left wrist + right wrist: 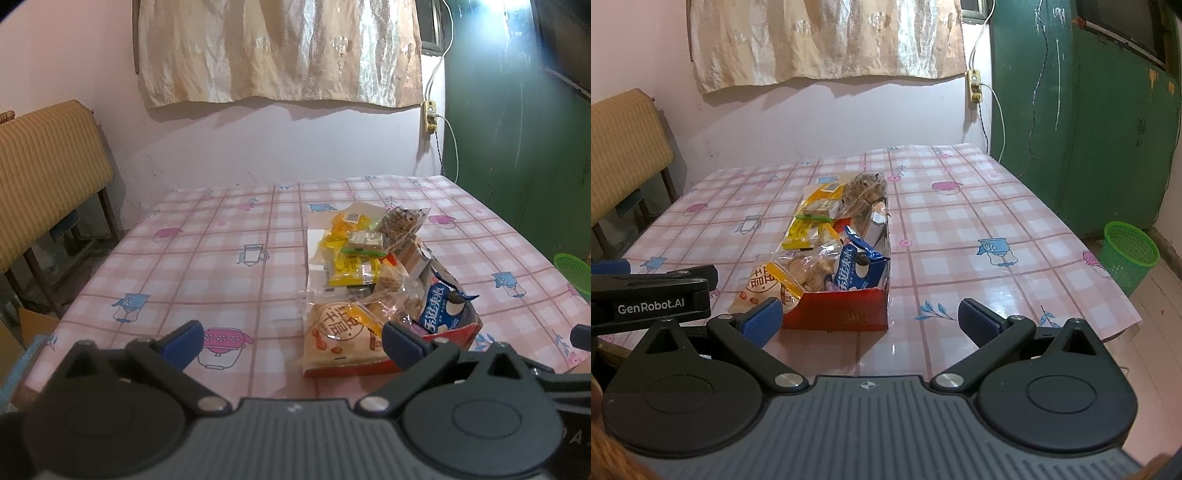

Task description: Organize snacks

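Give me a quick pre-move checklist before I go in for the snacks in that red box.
1. Left hand-held gripper open and empty: ok.
2. Right hand-held gripper open and empty: ok.
3. Red box flat on the table, near end facing both grippers: ok.
4. Snacks contained: not ok. The beige packet hangs over the box's near left corner, and the blue packet stands above the rim.
5. Approach path: ok on the right; the left gripper's body sits close beside the right gripper's left finger, so watch for a bump.
6. What lies under the top layer of snacks: cannot tell.
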The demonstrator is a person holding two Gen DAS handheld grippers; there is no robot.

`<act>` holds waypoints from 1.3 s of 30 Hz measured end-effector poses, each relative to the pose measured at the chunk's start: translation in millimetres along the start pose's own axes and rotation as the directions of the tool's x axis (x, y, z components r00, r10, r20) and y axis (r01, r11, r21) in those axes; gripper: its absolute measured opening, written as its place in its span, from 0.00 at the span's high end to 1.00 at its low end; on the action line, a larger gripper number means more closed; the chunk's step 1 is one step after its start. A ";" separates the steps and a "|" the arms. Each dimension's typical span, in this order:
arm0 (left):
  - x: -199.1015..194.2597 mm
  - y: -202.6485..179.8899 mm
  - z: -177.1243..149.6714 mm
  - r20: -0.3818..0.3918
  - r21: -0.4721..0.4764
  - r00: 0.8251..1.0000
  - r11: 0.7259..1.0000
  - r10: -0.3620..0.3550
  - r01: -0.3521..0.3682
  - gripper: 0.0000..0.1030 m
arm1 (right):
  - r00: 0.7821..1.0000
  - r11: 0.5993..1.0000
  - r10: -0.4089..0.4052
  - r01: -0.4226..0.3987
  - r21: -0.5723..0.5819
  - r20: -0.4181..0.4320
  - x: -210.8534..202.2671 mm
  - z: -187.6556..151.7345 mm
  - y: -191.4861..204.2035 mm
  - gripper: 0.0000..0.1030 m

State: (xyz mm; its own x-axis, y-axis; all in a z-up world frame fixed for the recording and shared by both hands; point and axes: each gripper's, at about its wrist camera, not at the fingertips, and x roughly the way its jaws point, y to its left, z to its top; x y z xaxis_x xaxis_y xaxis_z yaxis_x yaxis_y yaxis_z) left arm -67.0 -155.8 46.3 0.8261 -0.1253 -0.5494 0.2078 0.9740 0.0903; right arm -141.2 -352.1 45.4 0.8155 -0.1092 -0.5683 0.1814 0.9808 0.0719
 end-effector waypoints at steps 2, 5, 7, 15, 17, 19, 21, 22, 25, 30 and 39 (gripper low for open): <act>0.2 -0.6 0.1 0.001 0.004 1.000 1.000 0.005 -0.005 0.01 | 1.000 1.000 0.001 -0.001 0.001 -0.001 0.7 0.1 0.3 0.00; -0.5 0.1 0.3 0.005 0.006 1.000 1.000 0.009 -0.009 0.01 | 1.000 1.000 0.001 -0.001 0.000 -0.002 1.2 0.1 1.2 0.00; -0.9 0.5 0.4 0.011 0.007 1.000 1.000 0.009 -0.010 0.01 | 1.000 1.000 0.002 -0.002 -0.001 -0.001 1.4 0.0 2.1 0.00; -2.7 2.7 0.5 0.034 0.006 0.999 1.000 0.006 -0.006 0.01 | 1.000 1.000 0.006 -0.006 0.000 0.008 0.8 -0.8 1.8 0.00; -3.6 2.6 0.6 0.044 0.007 0.999 1.000 0.006 -0.006 0.01 | 1.000 1.000 0.007 -0.007 0.000 0.012 0.7 -0.6 2.2 0.00; -5.2 2.4 0.3 0.058 0.009 0.998 1.000 0.007 -0.007 0.01 | 1.000 1.000 0.009 -0.009 0.000 0.018 0.3 -0.4 2.1 0.00; -6.7 1.9 0.1 0.072 0.010 0.997 1.000 0.006 -0.007 0.01 | 1.000 1.000 0.011 -0.011 0.003 0.022 -0.2 -0.3 1.8 0.00; -7.4 2.0 0.1 0.076 0.009 0.997 1.000 0.005 -0.005 0.01 | 1.000 1.000 0.012 -0.013 0.004 0.026 -0.6 -0.3 1.6 0.00; -9.0 2.0 0.4 0.087 0.006 0.996 1.000 0.000 0.000 0.01 | 0.999 1.000 0.016 -0.016 0.007 0.037 -2.1 -0.7 2.0 0.00; -12.1 0.6 -0.3 0.109 0.012 0.994 1.000 -0.002 0.001 0.01 | 0.999 1.000 0.016 -0.017 0.012 0.049 -4.6 -1.1 2.4 0.00; -16.1 1.1 1.0 0.129 0.012 0.992 1.000 -0.009 0.007 0.01 | 0.998 1.000 0.014 -0.015 0.023 0.064 -7.2 -1.9 5.6 0.00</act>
State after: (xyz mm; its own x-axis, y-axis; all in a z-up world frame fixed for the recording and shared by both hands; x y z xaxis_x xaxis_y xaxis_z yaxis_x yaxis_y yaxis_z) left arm -79.5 -152.9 56.1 0.8848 -0.1572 -0.4386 0.2200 0.9708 0.0959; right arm -147.0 -345.6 48.4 0.8513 -0.1058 -0.5139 0.1816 0.9783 0.0995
